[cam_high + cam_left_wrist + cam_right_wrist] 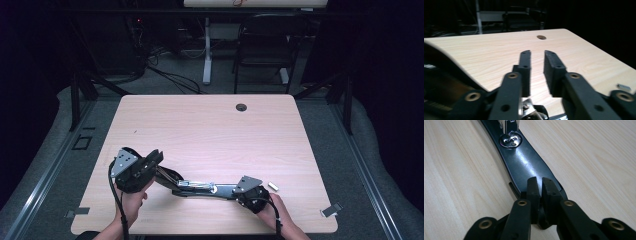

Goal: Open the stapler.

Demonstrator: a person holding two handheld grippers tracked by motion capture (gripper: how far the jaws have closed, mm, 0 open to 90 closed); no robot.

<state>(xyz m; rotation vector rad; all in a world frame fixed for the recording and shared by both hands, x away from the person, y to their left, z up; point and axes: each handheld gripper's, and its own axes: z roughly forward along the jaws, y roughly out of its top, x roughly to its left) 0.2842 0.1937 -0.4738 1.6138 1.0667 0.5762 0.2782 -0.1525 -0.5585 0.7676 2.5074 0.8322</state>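
Black stapler (200, 187) with silver metal on pale wood-grain table (210, 125).

stapler (200, 187) on table (210, 125), near edge

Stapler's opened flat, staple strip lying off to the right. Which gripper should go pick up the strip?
Probably left. The left gripper is open with nothing between its jaws. The right gripper pins the stapler base, though the staple strip lies nearer it.
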